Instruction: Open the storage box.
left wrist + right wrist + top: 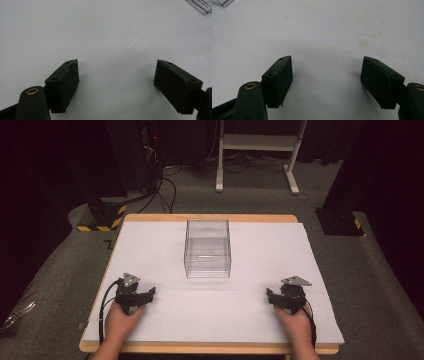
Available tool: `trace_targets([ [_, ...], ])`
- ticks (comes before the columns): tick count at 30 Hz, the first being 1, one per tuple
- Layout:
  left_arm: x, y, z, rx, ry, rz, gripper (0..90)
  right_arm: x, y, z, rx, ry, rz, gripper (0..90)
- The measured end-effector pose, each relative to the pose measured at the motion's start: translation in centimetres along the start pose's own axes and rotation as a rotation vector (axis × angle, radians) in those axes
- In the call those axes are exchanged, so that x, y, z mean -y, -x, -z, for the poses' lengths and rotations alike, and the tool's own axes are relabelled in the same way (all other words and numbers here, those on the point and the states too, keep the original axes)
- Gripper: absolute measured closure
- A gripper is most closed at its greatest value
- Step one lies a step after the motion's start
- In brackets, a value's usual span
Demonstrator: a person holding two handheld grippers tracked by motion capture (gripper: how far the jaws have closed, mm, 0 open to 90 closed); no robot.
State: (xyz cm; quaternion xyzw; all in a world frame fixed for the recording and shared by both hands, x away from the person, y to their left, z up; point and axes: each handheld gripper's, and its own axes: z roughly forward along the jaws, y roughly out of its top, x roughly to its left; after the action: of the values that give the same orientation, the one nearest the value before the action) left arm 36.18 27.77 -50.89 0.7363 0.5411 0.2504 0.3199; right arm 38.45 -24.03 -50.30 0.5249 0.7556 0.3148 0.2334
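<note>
A clear plastic box [208, 248] stands empty on the white table sheet [250, 265], in the middle toward the far side. My left gripper [145, 296] rests on the sheet at the near left, held by a hand, jaws pointing inward. In the left gripper view my left gripper [116, 80] is open with bare sheet between its pads, and a corner of the clear box [202, 5] shows at the top right. My right gripper [272, 296] rests at the near right. Seen from its own camera, my right gripper [327, 77] stands open over the sheet.
The sheet lies on a wooden table [210, 218] with its edges close around it. Beyond it, on the grey carpet, stand a white frame [257, 150], cables [165, 190] and a yellow-black striped base [102, 217]. A dark stand foot [340, 220] sits at the far right.
</note>
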Motion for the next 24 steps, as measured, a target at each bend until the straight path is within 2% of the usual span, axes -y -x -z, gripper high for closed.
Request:
trace_targets([
  [14, 0.0, -0.1, -0.1, 0.001, 0.0, 0.005, 19.4, 0.0, 0.0, 0.1, -0.001, 0.003, 0.002, 27.4],
  [15, 0.0, -0.1, -0.1, 0.001, 0.0, 0.005, 19.3, 0.0, 0.0, 0.1, -0.003, 0.006, 0.004, 30.0],
  [19, 0.0, -0.1, -0.1, 0.0, 0.0, 0.009, 18.9, 0.1, -0.3, 0.6, -0.006, 0.031, 0.033, 30.5],
  [24, 0.0, -0.2, -0.1, 0.01, -0.003, 0.016, 18.7, 0.2, -0.6, 1.5, -0.032, 0.075, 0.044, 32.9],
])
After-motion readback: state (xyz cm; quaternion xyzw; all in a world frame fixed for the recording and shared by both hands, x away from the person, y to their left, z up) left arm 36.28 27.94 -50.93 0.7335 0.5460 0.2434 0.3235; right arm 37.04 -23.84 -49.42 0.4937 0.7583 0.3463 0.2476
